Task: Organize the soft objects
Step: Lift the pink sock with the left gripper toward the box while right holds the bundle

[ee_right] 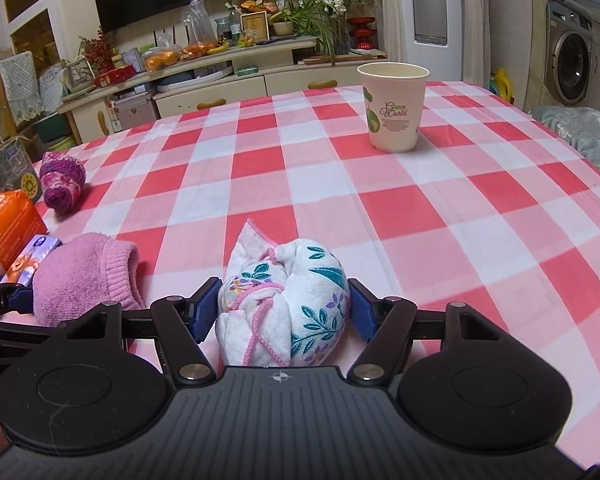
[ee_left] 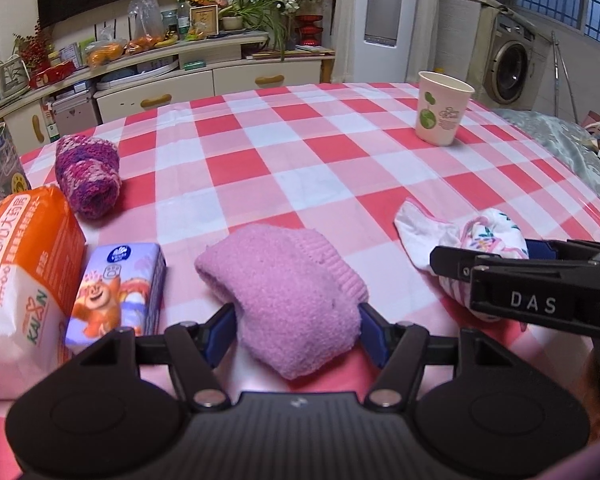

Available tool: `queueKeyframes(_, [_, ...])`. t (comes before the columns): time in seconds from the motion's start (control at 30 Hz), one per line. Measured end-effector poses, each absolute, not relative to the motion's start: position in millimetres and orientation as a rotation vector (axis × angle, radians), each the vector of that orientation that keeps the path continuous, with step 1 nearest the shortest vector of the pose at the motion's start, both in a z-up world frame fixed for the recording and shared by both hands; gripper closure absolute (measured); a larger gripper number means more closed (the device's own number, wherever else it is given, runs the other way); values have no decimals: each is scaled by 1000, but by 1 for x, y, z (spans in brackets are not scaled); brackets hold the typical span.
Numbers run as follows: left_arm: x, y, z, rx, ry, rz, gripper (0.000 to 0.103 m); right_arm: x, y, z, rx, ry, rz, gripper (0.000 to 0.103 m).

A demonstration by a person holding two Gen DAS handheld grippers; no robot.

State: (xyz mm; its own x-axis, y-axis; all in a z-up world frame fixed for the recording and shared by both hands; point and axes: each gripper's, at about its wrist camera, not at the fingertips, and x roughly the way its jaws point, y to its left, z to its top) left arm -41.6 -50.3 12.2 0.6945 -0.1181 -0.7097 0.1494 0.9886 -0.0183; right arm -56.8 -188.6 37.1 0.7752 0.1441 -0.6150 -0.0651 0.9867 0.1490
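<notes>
On the checked counter (ee_right: 420, 208), the pink sock (ee_left: 296, 304) is pinched between the left gripper (ee_left: 298, 320) fingers, the flowered cloth bundle (ee_right: 284, 304) between the right gripper (ee_right: 282, 306) fingers. Both being soft, either could be dropped if lifted; the paper cup (ee_right: 394, 106) could be toppled.

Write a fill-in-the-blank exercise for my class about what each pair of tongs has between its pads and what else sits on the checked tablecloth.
1. The left tongs close around the fluffy ____ sock.
2. The right tongs grip the white rolled-up cloth printed with ____.
3. The paper cup stands ____ on the red-and-white checked tablecloth.
4. The purple knitted roll lies to the ____ of the sock.

Missing words: pink; flowers; upright; left
</notes>
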Motion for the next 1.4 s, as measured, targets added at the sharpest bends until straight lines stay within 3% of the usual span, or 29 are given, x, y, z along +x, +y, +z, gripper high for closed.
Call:
queueKeyframes(0.83, [-75, -16, 67, 22, 647, -212, 40, -84, -165, 51, 162, 676, 84, 23])
queueKeyframes(1.4, [-76, 30, 117, 34, 479, -104, 40, -81, -133, 94, 143, 582, 140, 23])
